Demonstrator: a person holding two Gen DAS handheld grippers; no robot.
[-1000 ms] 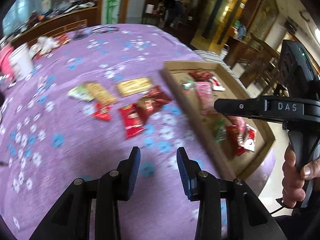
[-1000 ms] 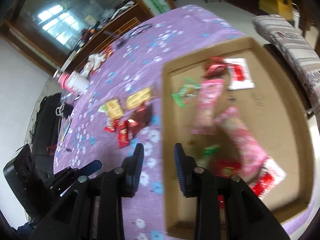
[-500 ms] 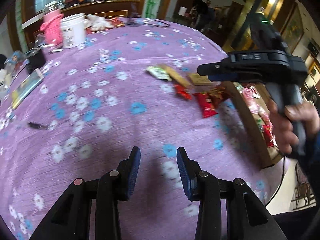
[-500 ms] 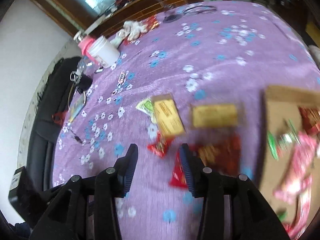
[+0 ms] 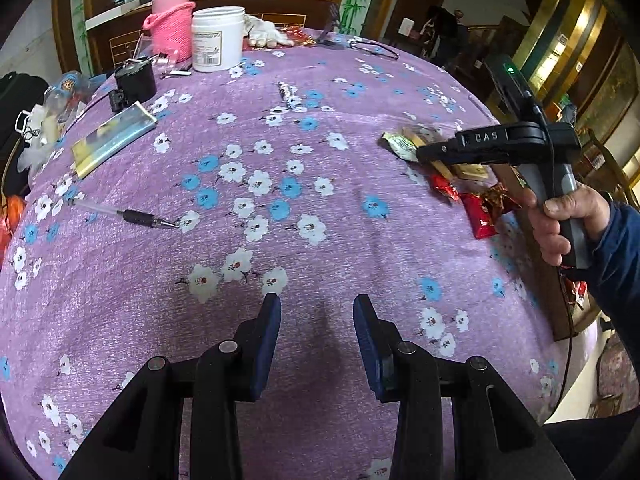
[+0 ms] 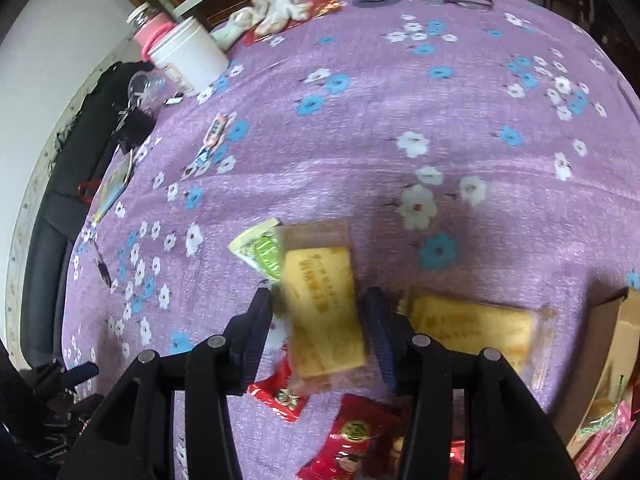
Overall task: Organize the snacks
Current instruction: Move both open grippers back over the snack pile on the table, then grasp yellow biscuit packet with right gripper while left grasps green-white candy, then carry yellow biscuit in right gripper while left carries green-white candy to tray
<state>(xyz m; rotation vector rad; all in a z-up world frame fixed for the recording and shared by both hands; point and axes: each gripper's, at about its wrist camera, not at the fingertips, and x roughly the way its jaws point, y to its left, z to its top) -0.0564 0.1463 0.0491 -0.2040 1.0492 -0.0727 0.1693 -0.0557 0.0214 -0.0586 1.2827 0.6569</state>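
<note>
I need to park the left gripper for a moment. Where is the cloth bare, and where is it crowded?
Bare: the purple cloth between the pen and the red snack packets. Crowded: around the right gripper, over the yellow biscuit pack, and by the white jar.

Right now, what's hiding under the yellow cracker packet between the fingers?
A green-and-white snack packet peeks out under the yellow cracker packet's top-left corner, and a small red packet under its bottom edge. How far either reaches underneath is covered.
</note>
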